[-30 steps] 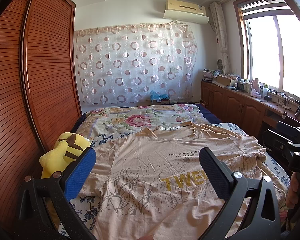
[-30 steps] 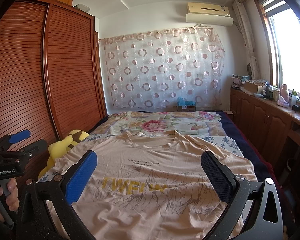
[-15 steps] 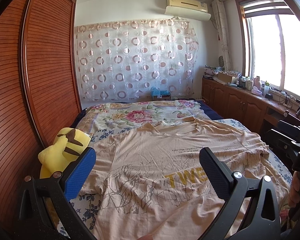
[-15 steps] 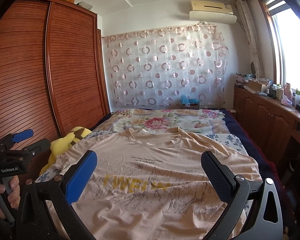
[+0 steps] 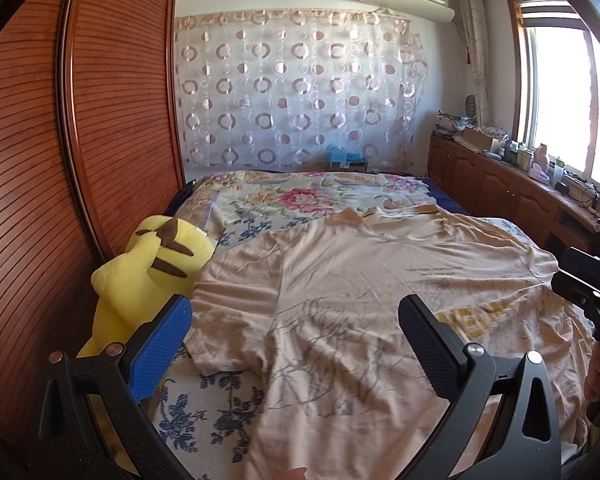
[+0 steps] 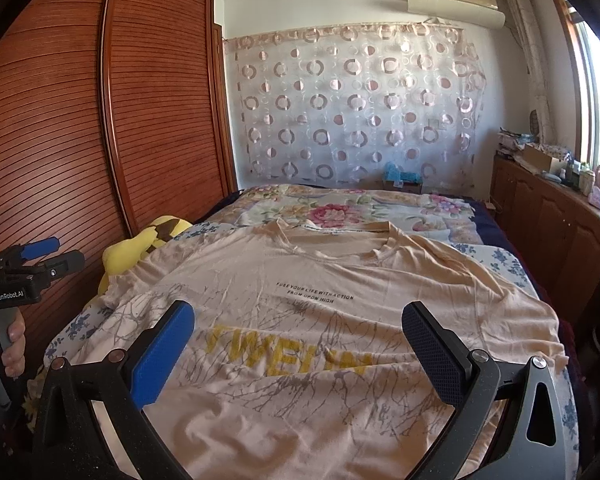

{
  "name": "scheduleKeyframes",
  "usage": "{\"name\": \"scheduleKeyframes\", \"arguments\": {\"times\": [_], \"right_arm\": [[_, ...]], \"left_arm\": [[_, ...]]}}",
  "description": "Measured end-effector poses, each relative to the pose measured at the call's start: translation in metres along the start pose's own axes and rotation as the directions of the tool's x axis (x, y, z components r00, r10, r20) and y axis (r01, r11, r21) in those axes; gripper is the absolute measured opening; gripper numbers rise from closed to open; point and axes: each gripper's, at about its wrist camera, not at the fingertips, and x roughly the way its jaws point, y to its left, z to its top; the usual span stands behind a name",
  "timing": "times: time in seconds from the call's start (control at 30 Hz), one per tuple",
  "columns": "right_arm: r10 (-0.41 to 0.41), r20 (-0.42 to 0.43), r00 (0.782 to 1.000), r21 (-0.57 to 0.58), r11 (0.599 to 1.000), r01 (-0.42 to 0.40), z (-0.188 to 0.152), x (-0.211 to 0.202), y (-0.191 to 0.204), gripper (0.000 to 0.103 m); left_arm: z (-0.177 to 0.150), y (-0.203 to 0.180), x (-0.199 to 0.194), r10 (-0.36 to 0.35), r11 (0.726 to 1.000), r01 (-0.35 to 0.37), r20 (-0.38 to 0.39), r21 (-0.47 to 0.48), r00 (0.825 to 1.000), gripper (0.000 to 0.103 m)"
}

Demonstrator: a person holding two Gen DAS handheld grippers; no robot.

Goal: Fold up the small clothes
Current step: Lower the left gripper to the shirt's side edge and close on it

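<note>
- A bedroom is showing, with a bed (image 5: 228,412) under flowered covers taking up the middle of both views.
- The left claw (image 5: 296,338) is hovering over the near left part of a T-shirt (image 5: 380,280), its jaws spread wide and pinching nothing.
- The right claw (image 6: 298,336) is hovering over the shirt's printed chest (image 6: 320,300), also spread wide and empty.
- The beige shirt is lying flat and face up across the bed, collar away from the claws, sleeves out; no fold is showing, so the folding seems not yet begun.
- A yellow plush toy (image 5: 148,276) is sitting against the left sleeve and may be getting in the way of folding that side.
- A wooden wardrobe (image 5: 80,140) is standing left, a circle-patterned curtain (image 5: 300,92) is hanging behind, and a cluttered cabinet (image 5: 500,184) is running under the window.
</note>
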Motion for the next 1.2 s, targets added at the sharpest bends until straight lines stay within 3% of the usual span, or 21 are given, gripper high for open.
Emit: {"name": "scheduleKeyframes", "arguments": {"times": [0.27,0.43,0.63,0.83,0.93,1.1,1.2], "right_arm": [[0.049,-0.107,0.993,-0.042,0.998,-0.054,0.002,0.028,0.005,0.103],[0.076,-0.202,0.977,-0.038,0.996,-0.085,-0.005,0.041,0.001,0.102],[0.075,-0.288,0.955,-0.060,0.994,-0.096,-0.005,0.049,-0.008,0.102],[0.051,-0.306,0.951,-0.089,0.993,-0.082,-0.003,0.046,-0.010,0.101],[0.035,-0.314,0.949,-0.099,0.993,-0.069,-0.007,0.055,-0.003,0.101],[-0.008,-0.303,0.953,-0.146,0.989,-0.038,-0.011,0.061,0.011,0.096],[-0.024,-0.295,0.955,-0.170,0.985,-0.028,-0.012,0.063,0.017,0.096]], "left_arm": [[-0.014,0.040,0.024,0.026,0.999,-0.029,-0.078,-0.035,0.997,0.103],[-0.024,0.056,0.044,0.049,0.998,-0.053,-0.143,-0.025,0.988,0.103],[-0.027,0.075,0.068,0.015,0.998,-0.027,-0.210,-0.055,0.977,0.103],[-0.021,0.100,0.099,-0.045,0.992,0.009,-0.279,-0.129,0.959,0.083],[-0.017,0.114,0.118,-0.067,0.987,0.017,-0.311,-0.162,0.948,0.079],[-0.020,0.138,0.152,-0.081,0.975,-0.008,-0.392,-0.220,0.916,0.065],[-0.024,0.146,0.162,-0.153,0.961,0.039,-0.410,-0.275,0.899,0.058]]}}
